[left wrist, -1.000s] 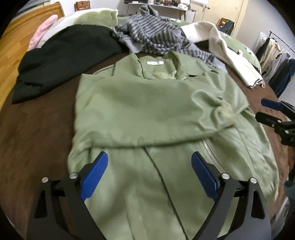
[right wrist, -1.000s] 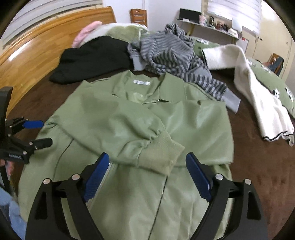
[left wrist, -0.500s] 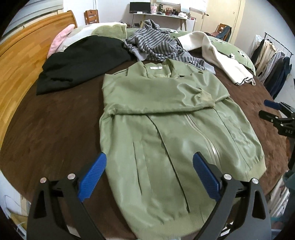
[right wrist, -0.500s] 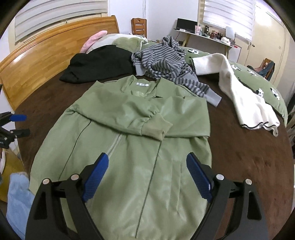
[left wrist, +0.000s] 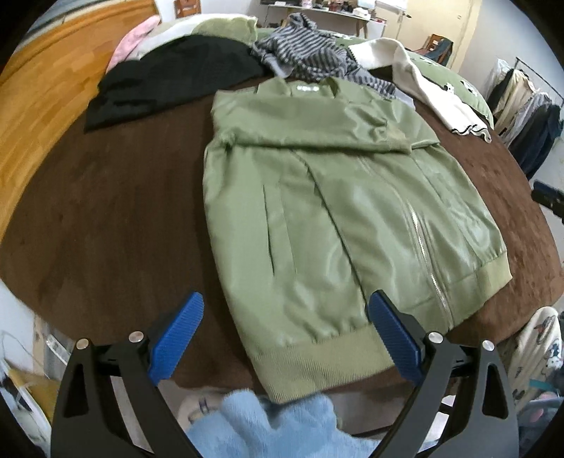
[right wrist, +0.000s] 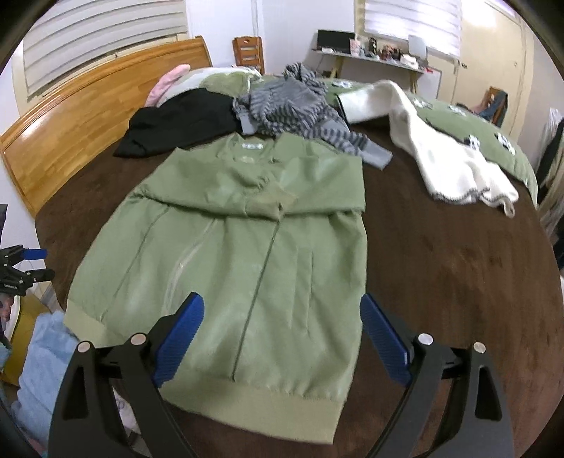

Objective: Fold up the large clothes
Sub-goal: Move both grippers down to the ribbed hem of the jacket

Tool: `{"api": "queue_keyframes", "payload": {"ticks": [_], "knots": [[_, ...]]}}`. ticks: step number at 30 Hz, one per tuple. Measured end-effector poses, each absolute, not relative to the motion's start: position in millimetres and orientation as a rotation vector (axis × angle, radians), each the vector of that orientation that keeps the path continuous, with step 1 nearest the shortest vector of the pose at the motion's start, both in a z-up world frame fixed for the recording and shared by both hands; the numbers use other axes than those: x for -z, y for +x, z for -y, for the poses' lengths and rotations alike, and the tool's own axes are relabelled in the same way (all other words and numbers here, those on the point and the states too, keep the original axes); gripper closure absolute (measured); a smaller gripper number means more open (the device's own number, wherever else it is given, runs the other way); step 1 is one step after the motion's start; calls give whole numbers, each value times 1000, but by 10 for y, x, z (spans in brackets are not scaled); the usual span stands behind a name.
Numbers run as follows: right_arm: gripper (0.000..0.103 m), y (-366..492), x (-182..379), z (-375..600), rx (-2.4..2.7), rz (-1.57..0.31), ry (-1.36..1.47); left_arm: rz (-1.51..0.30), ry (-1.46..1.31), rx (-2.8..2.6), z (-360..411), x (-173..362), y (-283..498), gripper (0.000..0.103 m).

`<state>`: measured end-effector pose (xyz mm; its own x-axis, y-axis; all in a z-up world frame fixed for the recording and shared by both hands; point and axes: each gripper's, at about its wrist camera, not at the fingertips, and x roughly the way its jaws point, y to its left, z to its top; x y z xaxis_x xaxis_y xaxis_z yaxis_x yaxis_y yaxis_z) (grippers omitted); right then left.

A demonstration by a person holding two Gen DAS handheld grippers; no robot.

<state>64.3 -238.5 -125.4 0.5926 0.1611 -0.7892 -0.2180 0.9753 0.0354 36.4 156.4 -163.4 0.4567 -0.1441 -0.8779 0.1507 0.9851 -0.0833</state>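
Brown bedspread [right wrist: 440, 267] carries a green jacket [right wrist: 246, 253] beside wooden headboard [right wrist: 88, 116].

A bedroom in a home. A bed with a wooden headboard [right wrist: 88, 116] and a brown blanket [right wrist: 440, 264] fills the view, strewn with clothes [right wrist: 292, 109]. Pillows [right wrist: 218, 79] lie at its head, a cluttered desk [right wrist: 373, 56] stands under blinds [right wrist: 412, 21], and garments hang on a clothes rack [left wrist: 528, 102].

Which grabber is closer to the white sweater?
Right, I think. The white sweater lies off to the right side of the bed, beyond the green jacket. The right gripper hangs over the jacket's right hem; the left gripper over its left corner.
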Motion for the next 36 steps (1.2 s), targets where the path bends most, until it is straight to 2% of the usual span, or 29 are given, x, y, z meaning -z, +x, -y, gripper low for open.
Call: {"api": "queue_keyframes", "payload": {"ticks": [7, 18, 30, 36], "knots": [[14, 386, 1698, 2644, -190, -996, 10, -1154, -97, 171, -1759, 2024, 240, 10], [14, 354, 2000, 2888, -179, -1046, 81, -1208, -226, 188, -1804, 2485, 265, 12], [14, 424, 2625, 3045, -208, -1157, 201, -1237, -324, 243, -1726, 2707, 345, 13], [13, 384, 2679, 3054, -213, -1117, 260, -1249, -325, 293, -1632, 2711, 404, 12]]}}
